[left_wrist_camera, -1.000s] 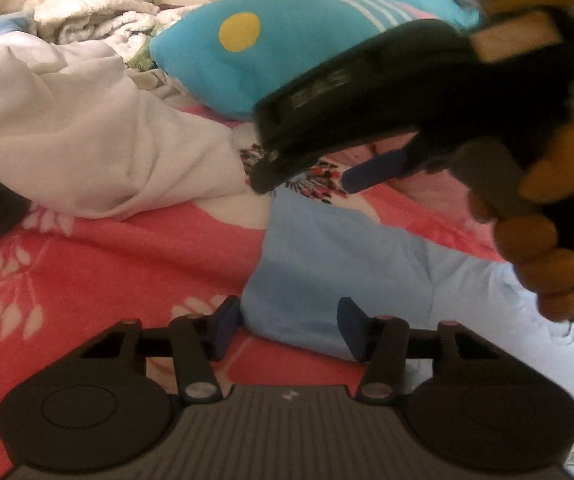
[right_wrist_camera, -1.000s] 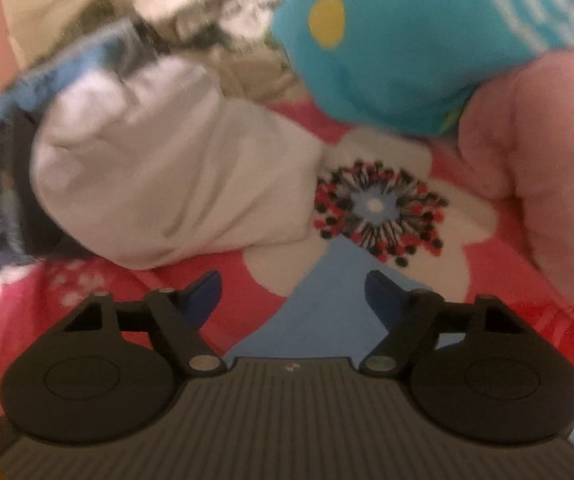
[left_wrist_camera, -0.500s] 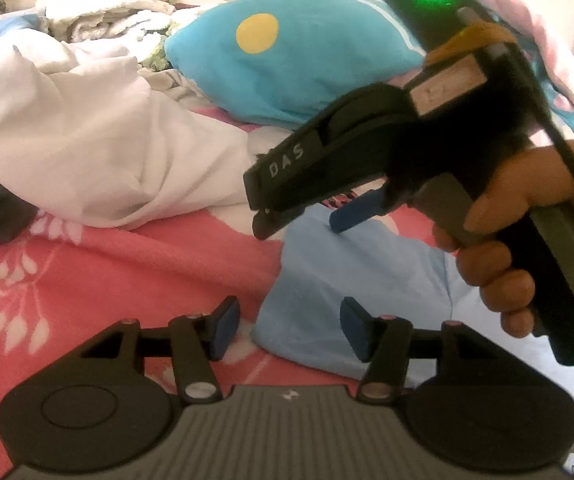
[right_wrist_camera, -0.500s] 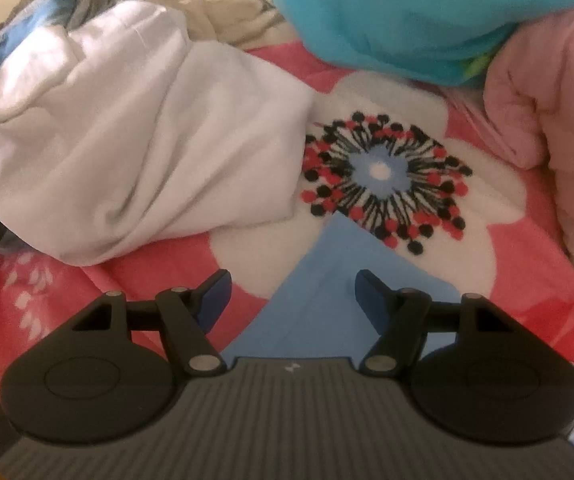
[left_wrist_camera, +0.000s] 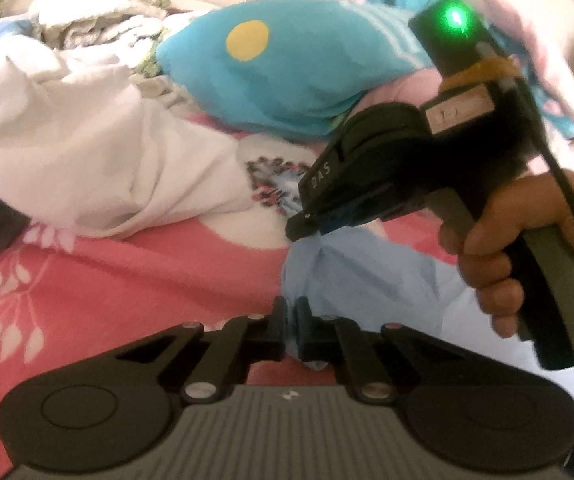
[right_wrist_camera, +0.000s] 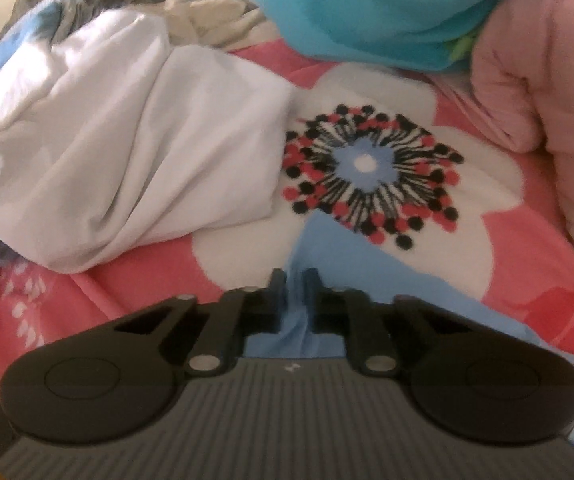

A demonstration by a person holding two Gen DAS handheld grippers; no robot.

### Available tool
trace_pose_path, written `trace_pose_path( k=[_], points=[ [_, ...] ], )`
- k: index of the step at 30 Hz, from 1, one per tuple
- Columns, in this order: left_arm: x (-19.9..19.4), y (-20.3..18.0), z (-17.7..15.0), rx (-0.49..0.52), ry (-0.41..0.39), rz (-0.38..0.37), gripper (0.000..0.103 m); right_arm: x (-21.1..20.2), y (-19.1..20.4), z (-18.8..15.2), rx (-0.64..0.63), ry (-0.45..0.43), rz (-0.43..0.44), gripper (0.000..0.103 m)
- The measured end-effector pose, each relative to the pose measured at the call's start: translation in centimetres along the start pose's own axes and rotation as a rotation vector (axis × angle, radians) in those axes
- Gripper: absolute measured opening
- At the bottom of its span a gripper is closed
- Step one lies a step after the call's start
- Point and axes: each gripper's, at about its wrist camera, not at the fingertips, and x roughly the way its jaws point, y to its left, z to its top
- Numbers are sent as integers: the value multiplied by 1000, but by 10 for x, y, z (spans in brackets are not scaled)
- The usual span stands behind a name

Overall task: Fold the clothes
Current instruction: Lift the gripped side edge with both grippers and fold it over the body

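On the pink floral bedspread [right_wrist_camera: 135, 280], the left gripper [left_wrist_camera: 291, 320] has just closed, clamped on the near edge of the light blue garment [left_wrist_camera: 367, 276]. The right gripper [right_wrist_camera: 295, 292] has likewise just closed on its far corner, probably to lift both ends for a fold. White cloth [left_wrist_camera: 87, 152] lies just beside.

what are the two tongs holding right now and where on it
Both hold the light blue garment: the left tongs pinch its near edge, the right tongs its far corner by the flower print.

"DAS" upside down, on right gripper [left_wrist_camera: 311, 227]
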Motion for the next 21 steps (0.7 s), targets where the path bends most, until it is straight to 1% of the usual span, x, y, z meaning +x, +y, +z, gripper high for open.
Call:
trace_pose_path(
  k=[3,6,10,14,17,21],
  points=[
    [-9,-5,1,1,-35,-50,5,-15,-9,-4,34,-46,23,4],
    [-17,-13,2,-5,-54,-139,5,-35,-19,-10,68,-100,48,4],
    [-27,-31,-2,18,-73,-239,5,-72,-38,-25,106,-186,67,4],
    [-26,-46,-5,36,-64,-321,5,-111,-64,-49,162,-267,67,4],
    [-25,-61,-10,68,-44,-372,5,-127,-83,-70,194,-314,54,4],
    [-23,-80,-18,127,-23,-418,5,-142,-112,-103,279,-368,38,4]
  ],
)
